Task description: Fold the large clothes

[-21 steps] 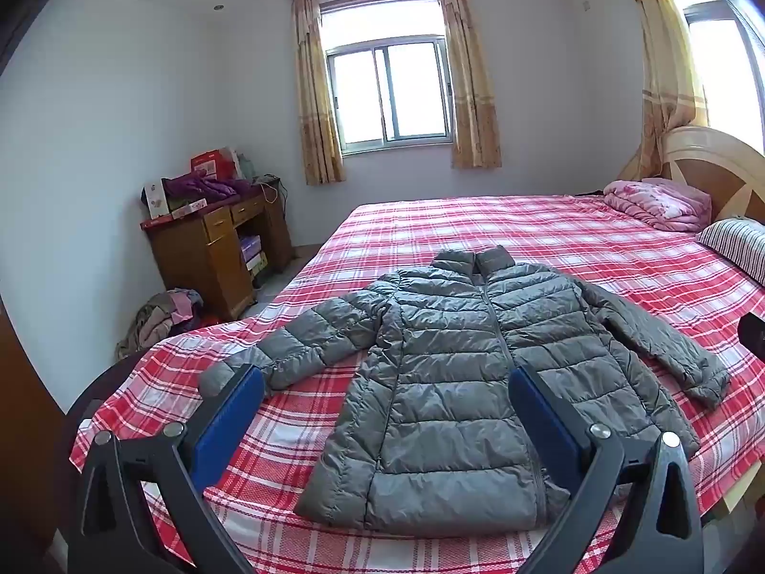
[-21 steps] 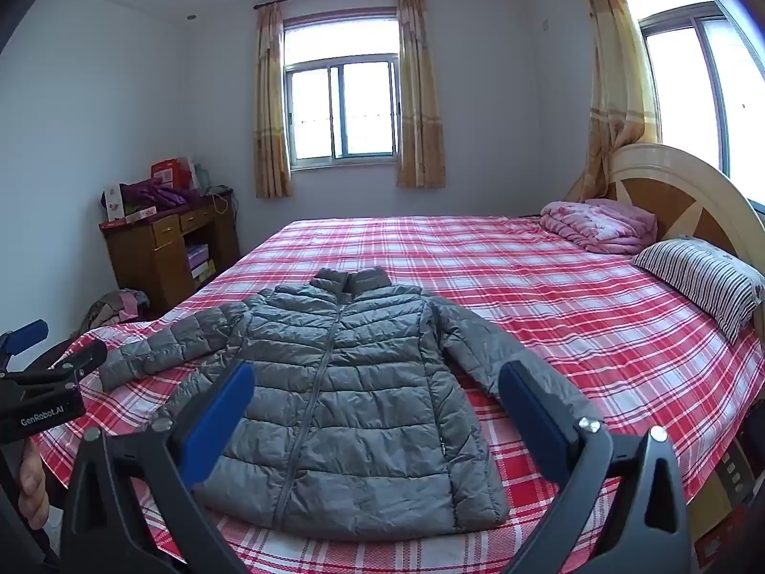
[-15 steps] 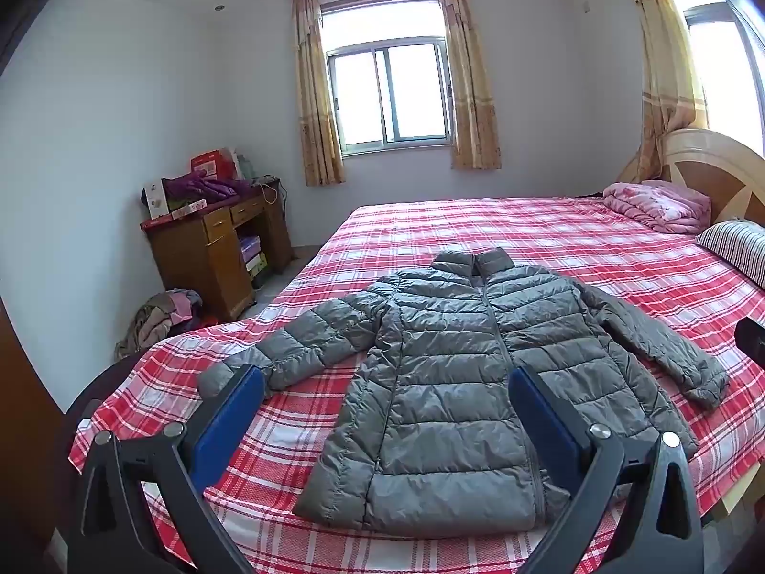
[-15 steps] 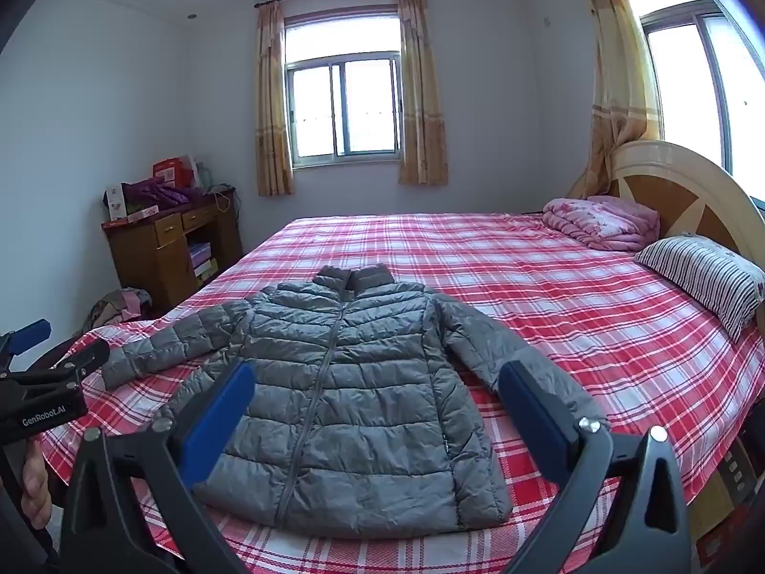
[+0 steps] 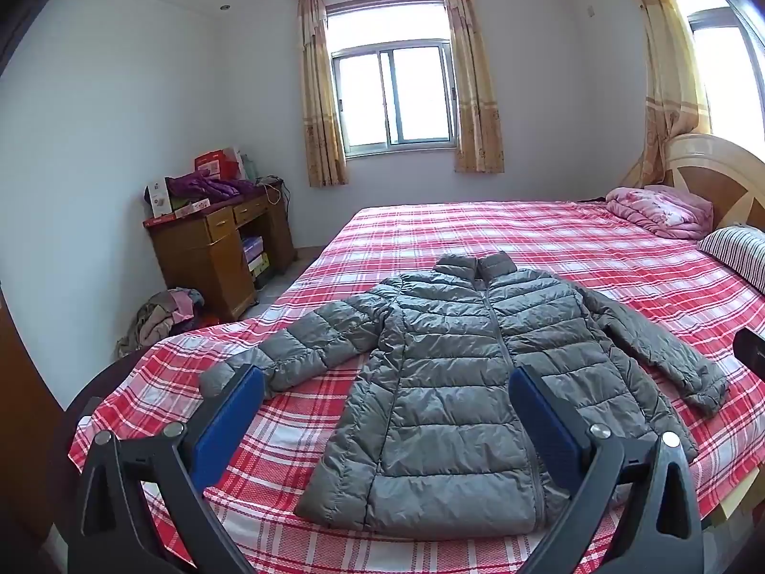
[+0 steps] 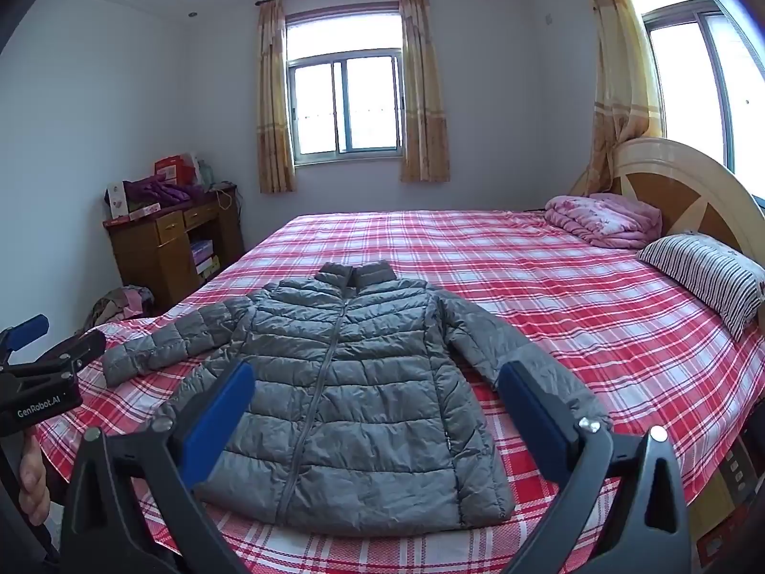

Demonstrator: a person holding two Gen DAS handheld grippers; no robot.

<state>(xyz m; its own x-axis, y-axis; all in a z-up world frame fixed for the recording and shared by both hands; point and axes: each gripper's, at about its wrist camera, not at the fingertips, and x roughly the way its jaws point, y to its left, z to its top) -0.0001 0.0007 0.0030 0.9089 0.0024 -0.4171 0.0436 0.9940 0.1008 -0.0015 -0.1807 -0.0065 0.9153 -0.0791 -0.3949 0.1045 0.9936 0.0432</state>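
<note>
The grey jacket (image 5: 459,382) lies flat and unfolded on the bed (image 5: 573,248), sleeves spread. Both the left gripper (image 5: 382,425) and right gripper (image 6: 375,416) hover near its hem, jaws wide and empty; all folding remains.

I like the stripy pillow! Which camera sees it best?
The right wrist view: the striped pillow shows almost whole there, lying on the bed by the headboard. The left wrist view catches only part of it, cut off at the right edge.
</note>
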